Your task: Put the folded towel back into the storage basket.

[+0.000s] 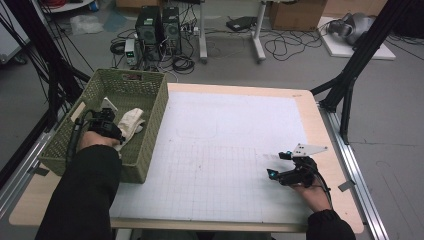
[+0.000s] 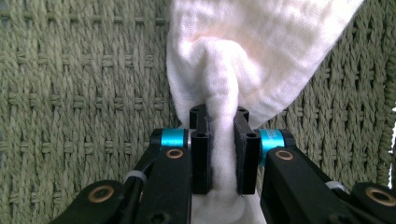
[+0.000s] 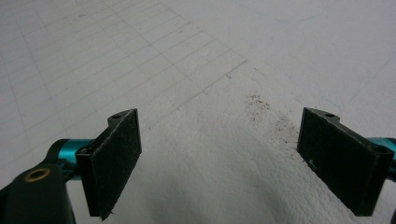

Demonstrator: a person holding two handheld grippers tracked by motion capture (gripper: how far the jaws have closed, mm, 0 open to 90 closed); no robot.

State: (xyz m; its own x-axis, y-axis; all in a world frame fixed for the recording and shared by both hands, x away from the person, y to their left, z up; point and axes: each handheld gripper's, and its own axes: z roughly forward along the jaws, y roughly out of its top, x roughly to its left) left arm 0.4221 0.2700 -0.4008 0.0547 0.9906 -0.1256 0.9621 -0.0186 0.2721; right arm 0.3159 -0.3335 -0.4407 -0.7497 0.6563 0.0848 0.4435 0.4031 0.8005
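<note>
Item 1, left gripper (image 1: 111, 121): I see my left forearm, in a black sleeve, coming up from the near left corner of the worktop and reaching over the near wall of the basket. The gripper sits inside the basket. In the left gripper view its jaws stand narrow, pinched on a bunched fold of cloth that runs up between the pads (image 2: 201, 161).

Item 2, soft white cotton cloth (image 1: 131, 123): crumpled, lightly textured weave, lying in the basket toward its right wall and gathered into a rope-like twist where the jaws hold it.

Item 3, olive-green woven rectangular basket (image 1: 155, 107): plaited fibre, open top, sloping walls. It occupies the left edge of the worktop and overhangs it toward the far left corner. Its right wall stands between the cloth and the white mat.

Item 4, right gripper (image 1: 278, 164): hand resting low near the near right corner, gripper pointing left across the mat. Jaws wide apart, nothing between the flat black pads (image 3: 114, 158).

Item 5, white foam mat with a faint printed grid (image 1: 235, 130): covers most of the pale wooden table (image 1: 327, 165); surface slightly pebbled, with a few dark specks ahead of the right gripper.
</note>
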